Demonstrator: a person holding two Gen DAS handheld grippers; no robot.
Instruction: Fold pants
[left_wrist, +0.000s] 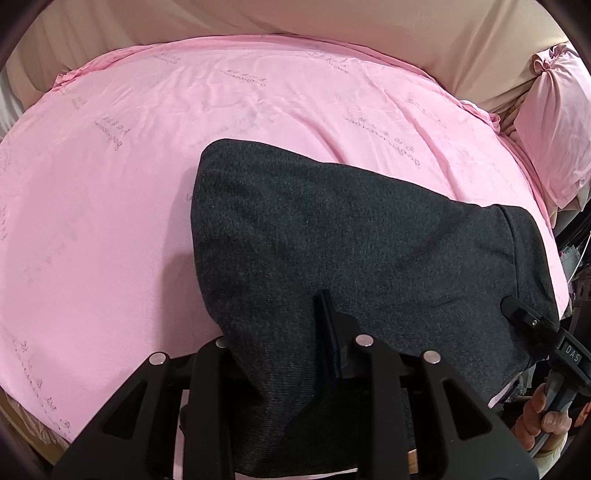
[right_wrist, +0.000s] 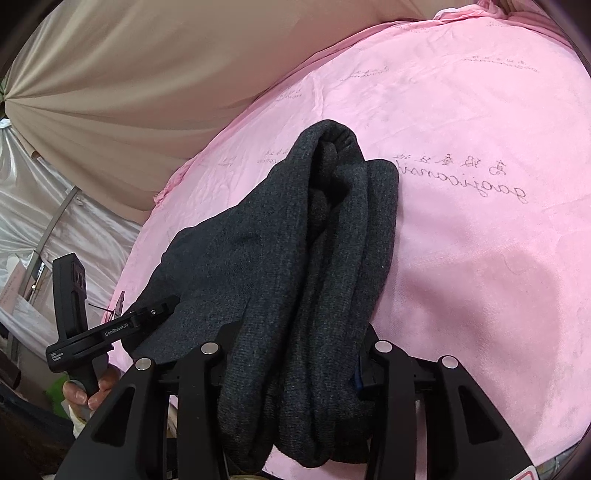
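Both grippers hold the dark grey pants (left_wrist: 332, 236) above the pink bedsheet (left_wrist: 110, 184), the left gripper (left_wrist: 280, 332) clamped narrowly on one fabric edge and the right gripper (right_wrist: 295, 354) closed around a thick bunched roll of cloth.

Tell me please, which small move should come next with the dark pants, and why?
Probably lower both ends onto the pink bedsheet. The pants hang bunched between the left hand-held gripper and right hand-held gripper, both clamped on fabric, partly lifted.
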